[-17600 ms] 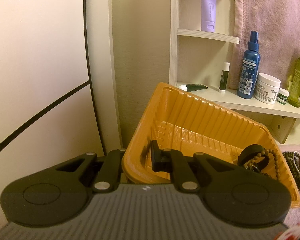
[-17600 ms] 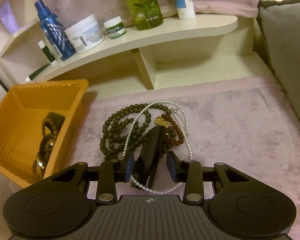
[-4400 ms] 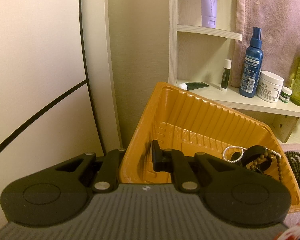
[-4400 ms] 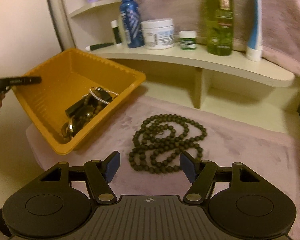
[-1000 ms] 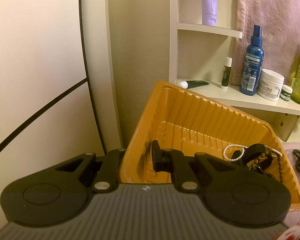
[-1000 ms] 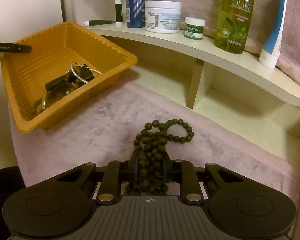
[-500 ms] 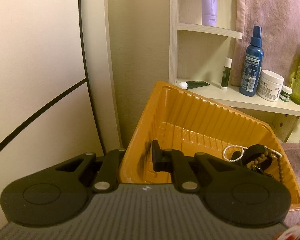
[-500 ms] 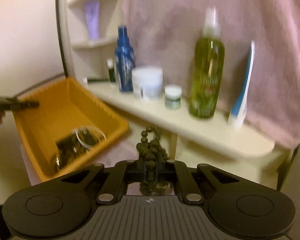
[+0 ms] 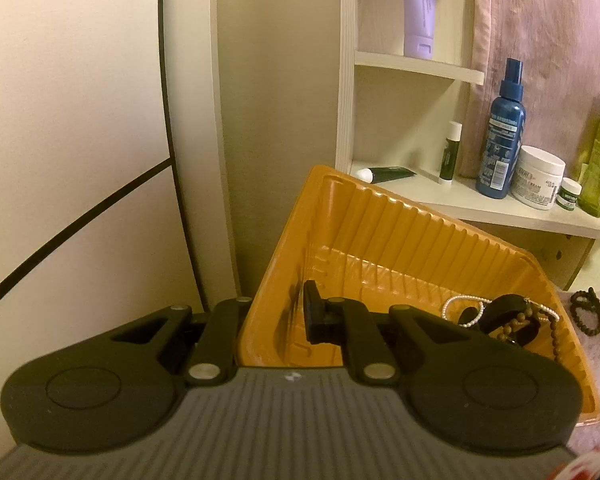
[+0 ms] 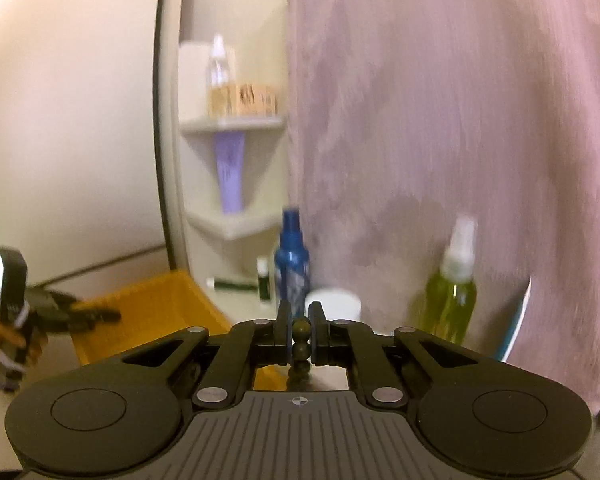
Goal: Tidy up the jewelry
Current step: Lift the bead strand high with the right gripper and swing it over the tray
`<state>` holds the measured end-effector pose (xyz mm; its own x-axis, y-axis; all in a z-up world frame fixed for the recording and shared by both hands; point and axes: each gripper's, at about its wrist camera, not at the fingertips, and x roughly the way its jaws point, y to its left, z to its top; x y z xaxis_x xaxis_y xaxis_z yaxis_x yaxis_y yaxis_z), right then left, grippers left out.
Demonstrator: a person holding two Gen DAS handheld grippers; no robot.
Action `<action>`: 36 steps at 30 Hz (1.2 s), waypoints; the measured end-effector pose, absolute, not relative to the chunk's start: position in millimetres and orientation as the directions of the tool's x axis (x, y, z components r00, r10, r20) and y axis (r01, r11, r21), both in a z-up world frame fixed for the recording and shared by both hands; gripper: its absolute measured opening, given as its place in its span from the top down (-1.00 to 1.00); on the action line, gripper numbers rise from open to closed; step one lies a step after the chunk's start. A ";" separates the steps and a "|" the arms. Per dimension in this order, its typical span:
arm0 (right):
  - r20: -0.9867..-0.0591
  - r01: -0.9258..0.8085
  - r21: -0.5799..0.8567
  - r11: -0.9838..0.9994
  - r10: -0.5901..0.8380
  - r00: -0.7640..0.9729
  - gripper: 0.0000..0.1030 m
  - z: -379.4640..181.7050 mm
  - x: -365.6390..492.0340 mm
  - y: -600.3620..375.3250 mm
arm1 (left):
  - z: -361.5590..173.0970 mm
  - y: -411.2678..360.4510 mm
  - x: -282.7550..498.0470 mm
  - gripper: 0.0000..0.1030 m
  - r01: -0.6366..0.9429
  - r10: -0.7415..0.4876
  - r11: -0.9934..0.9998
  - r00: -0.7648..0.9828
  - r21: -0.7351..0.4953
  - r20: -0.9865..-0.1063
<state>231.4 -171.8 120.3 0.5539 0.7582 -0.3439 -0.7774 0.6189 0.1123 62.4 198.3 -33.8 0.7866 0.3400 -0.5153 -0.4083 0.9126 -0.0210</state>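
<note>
Between the pads of the right tool point(image 10: 300, 334) there's a strand of the dark bead necklace point(image 10: 301, 344), pinched tight with the jaws nearly closed, and more of it dangles down at the far right of the left wrist view. It looks like a long limp string of hard round beads, so I'd guess it swings, bunches up and could slide through a grip that only has one strand, better to take it mid-loop with a few strands together. The left tool point(image 9: 276, 320) is clamped shut on the near wall of the orange tray point(image 9: 440, 240), tipping it up. A pearl strand point(image 9: 460, 308) and other dark pieces already sit in the tray's low corner. The right view is blurry
</note>
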 end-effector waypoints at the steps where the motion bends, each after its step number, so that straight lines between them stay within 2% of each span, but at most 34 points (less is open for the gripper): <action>1: -0.329 -0.777 0.111 0.620 0.760 0.560 0.85 128.2 230.7 -171.9 | -33.6 198.1 62.7 0.78 -0.408 0.340 0.913 0.787 -0.021 -0.515; 9: -0.269 -0.785 0.065 0.616 0.769 0.580 0.85 205.6 244.7 -169.7 | -33.5 198.8 63.7 0.78 -0.404 0.335 0.914 0.788 -0.024 -0.517; 24: -0.165 -0.871 -0.032 0.490 0.857 0.488 0.85 326.8 270.4 -133.1 | -33.5 199.2 63.5 0.78 -0.402 0.329 0.915 0.791 -0.033 -0.515; 31: -0.140 -0.909 -0.036 0.415 0.899 0.415 0.85 334.0 272.7 -91.8 | -33.6 199.2 62.0 0.78 -0.402 0.328 0.915 0.792 -0.036 -0.514; 36: -0.227 -0.930 0.001 0.367 0.906 0.357 0.85 299.2 277.5 -55.3 | -33.0 199.1 61.6 0.78 -0.401 0.327 0.915 0.794 -0.038 -0.513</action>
